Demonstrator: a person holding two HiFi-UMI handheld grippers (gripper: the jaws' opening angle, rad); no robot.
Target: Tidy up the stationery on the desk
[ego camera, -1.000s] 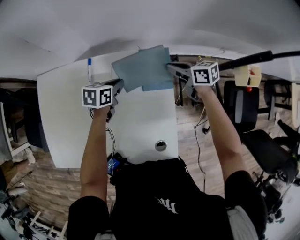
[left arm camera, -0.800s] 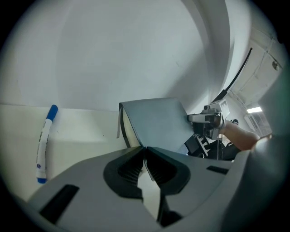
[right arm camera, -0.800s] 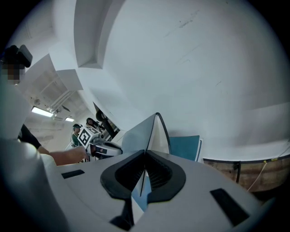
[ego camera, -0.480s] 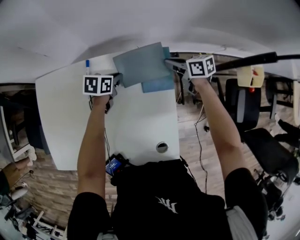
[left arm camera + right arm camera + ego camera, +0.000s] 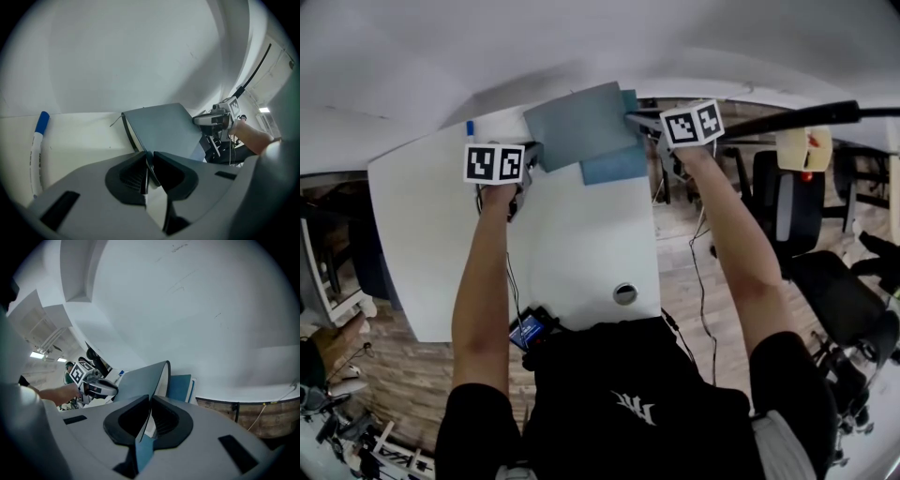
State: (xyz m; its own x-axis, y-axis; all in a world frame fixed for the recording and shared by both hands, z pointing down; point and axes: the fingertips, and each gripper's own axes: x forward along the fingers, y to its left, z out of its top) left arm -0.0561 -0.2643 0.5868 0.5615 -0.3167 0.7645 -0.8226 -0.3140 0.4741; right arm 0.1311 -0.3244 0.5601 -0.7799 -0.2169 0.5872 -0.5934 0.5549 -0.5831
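A grey-blue book (image 5: 581, 127) lies tilted over a blue book (image 5: 619, 167) at the far edge of the white desk (image 5: 581, 253). My left gripper (image 5: 534, 155) is at the grey book's left corner. Its jaws have just been opening and stand slightly apart, with the cover's edge (image 5: 164, 129) still between them in the left gripper view, where the gripper (image 5: 150, 157) fills the bottom. My right gripper (image 5: 633, 119) is shut on the book's right edge. The right gripper view shows that gripper (image 5: 150, 401), the cover (image 5: 140, 378) and the blue book (image 5: 180, 387).
A white marker with a blue cap (image 5: 471, 127) lies on the desk left of the books, also visible as the marker (image 5: 36, 145). A round cable hole (image 5: 624, 294) is near the desk's front edge. Black chairs (image 5: 787, 206) stand right of the desk.
Both grippers have moved toward the far edge of the desk and lower, bringing the grey book down over the blue one. The blue book shows less than before.
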